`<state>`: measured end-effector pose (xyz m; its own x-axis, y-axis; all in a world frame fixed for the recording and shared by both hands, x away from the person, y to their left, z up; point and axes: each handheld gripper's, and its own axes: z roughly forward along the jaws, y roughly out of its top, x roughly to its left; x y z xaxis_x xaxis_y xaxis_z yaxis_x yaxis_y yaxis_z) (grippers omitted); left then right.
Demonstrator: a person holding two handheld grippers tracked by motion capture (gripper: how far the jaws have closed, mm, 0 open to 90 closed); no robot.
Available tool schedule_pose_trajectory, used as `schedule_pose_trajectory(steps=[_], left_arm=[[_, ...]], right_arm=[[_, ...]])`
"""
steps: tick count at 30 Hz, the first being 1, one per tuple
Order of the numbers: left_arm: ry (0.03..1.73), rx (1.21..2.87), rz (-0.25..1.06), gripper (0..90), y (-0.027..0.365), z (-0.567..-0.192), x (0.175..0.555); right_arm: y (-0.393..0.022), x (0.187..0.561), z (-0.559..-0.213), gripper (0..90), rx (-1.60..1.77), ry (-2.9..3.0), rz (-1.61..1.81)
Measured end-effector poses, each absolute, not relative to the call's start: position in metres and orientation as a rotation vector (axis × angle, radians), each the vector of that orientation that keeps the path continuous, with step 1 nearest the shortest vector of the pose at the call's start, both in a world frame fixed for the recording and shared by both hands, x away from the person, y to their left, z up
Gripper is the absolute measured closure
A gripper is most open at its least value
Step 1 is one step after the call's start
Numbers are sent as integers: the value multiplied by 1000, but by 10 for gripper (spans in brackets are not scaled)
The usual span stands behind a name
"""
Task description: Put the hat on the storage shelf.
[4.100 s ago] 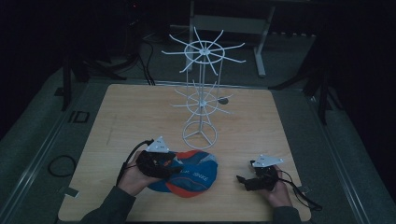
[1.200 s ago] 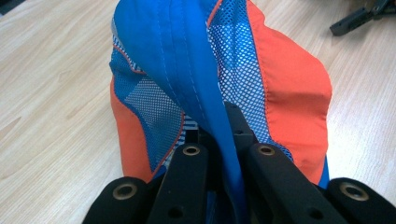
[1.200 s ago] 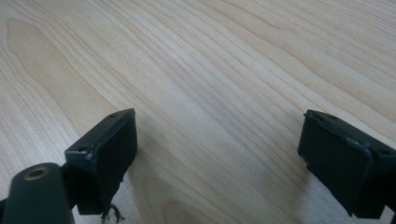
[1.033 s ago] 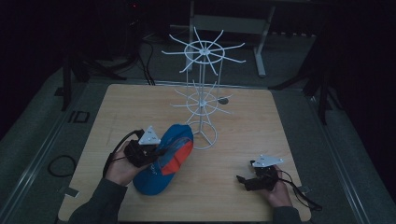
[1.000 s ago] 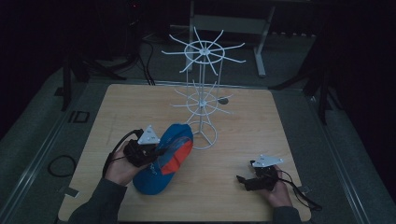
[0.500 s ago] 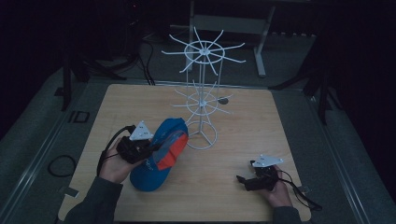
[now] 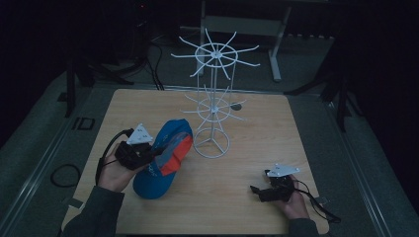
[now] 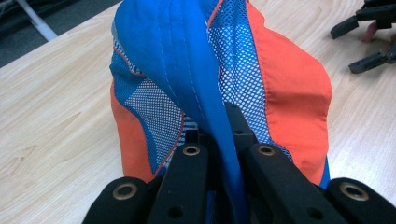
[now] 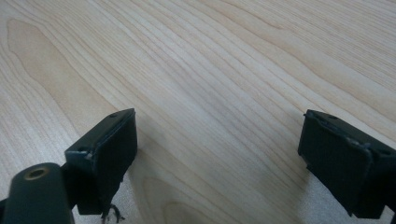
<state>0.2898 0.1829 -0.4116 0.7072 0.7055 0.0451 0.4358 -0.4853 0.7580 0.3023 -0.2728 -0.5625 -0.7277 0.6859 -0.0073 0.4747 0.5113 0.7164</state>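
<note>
A blue and orange mesh cap (image 7: 165, 157) hangs tilted above the left half of the wooden table (image 7: 257, 123), its lower end near the tabletop. My left gripper (image 7: 150, 154) is shut on the cap's blue fabric; in the left gripper view the cap (image 8: 219, 79) drapes over my pinched left gripper (image 8: 219, 140). A white wire rack (image 7: 213, 98) with spoke arms stands just right of the cap. My right gripper (image 7: 256, 190) rests low at the table's front right, and in the right gripper view it (image 9: 219, 154) stands open over bare wood.
The rack's round wire base (image 7: 211, 143) sits close to the cap's right side. A small grey disc (image 7: 236, 106) hangs on one lower spoke. Dark floor, cables and a stand's legs (image 7: 274, 59) surround the table.
My left hand has lifted the cap off the table and swung it upright and leftward, away from the front centre. The right hand has stayed still.
</note>
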Motion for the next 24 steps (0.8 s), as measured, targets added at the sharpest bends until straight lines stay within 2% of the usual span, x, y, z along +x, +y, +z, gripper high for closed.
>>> schedule_pose_trajectory(steps=[24], left_arm=[[919, 2074, 487, 893, 205, -397, 289]], right_arm=[[-273, 302, -562, 116, 974, 2468, 1036]])
